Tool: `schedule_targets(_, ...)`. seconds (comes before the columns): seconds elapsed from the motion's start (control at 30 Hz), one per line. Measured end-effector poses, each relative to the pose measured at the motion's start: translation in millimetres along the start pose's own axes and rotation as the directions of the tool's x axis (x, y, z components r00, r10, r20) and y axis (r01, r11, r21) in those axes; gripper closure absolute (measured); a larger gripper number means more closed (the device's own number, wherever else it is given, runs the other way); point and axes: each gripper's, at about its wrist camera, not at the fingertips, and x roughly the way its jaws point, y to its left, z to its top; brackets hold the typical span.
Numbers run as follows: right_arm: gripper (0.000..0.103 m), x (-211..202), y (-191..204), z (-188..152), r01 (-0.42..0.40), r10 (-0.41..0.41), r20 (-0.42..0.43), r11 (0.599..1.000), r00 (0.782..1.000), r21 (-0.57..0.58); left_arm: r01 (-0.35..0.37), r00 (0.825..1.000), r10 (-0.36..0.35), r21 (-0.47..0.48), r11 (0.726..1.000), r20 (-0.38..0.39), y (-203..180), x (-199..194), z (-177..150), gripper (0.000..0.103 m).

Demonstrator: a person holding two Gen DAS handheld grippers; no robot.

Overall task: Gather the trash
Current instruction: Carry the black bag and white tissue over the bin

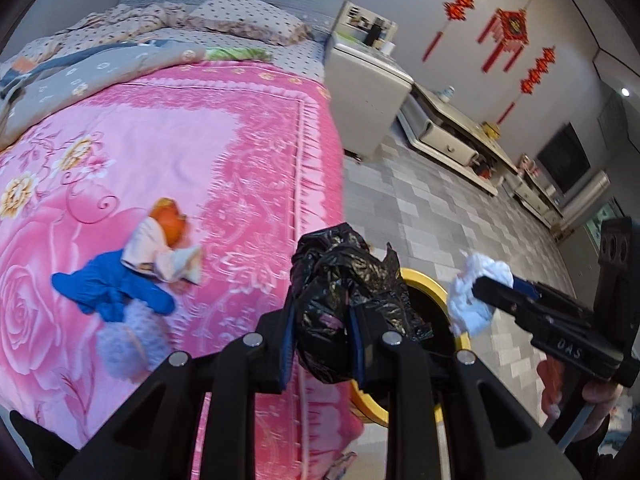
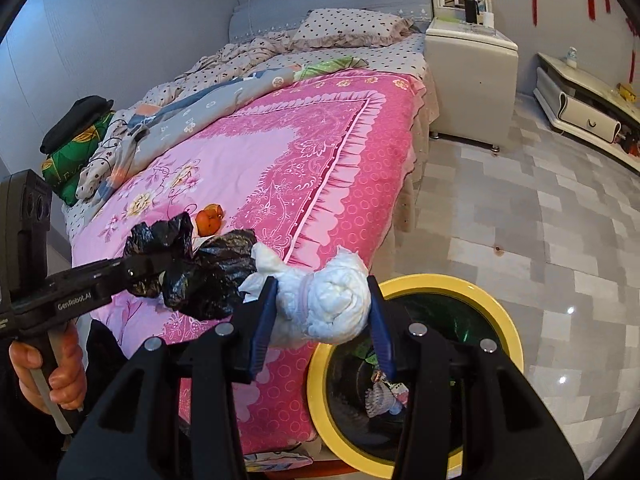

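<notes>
On the pink floral bedspread [image 1: 168, 152], at far left, a small heap waited uncollected: a blue glove [image 1: 108, 290], a pale crumpled wrapper [image 1: 160, 254] with an orange peel [image 1: 170, 218] at its top, and a fuzzy lilac wad [image 1: 128, 346] close below them. Beside the bed's edge, the left gripper [image 1: 320, 340] was clamped on a crumpled black plastic bag [image 1: 340, 284], its blue-padded fingers [image 1: 356, 346] pressing into the bundle from both sides. The bag hung just over the near rim of a yellow-rimmed waste bin [image 1: 430, 282] standing on the grey tiled floor [image 1: 440, 208] against the bed. Further right, the right gripper [image 2: 324, 312] was closed on a rolled white wad that looked like a used nappy [image 2: 332, 300], pinched between its fingers [image 2: 264, 316] and poised above the bed's corner, right beside the bin's [image 2: 492, 308] open mouth. The right wrist view showed litter already lying in the bin's dark, lined interior, so part of the job appeared done. Neither held piece had yet been dropped. By the look of it, both bundles had to be carried over the opening and released, and the heap on the bedspread then fetched, leaving the collection roughly midway.
</notes>
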Motion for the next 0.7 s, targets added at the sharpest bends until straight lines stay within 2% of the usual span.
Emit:
schedule_targets(0.33,0.061,-27,-48,-14,0.083,-0.085,0.021,0.994,0.996,0.065,0.046,0.994,-0.038,0.078,0.996,-0.1,-49,27,-17,0.082)
schedule_targets(0.53,0.061,-22,-69,-27,0.092,-0.091,-0.014,0.992,0.996,0.091,0.061,0.984,-0.036,0.137,0.989,-0.177,-76,55,-30,0.082)
schedule_targets(0.7,0.061,-14,-94,-38,0.101,-0.096,-0.037,0.981,0.995,0.166,0.093,0.974,-0.058,0.153,0.984,-0.219,-90,70,-36,0.082)
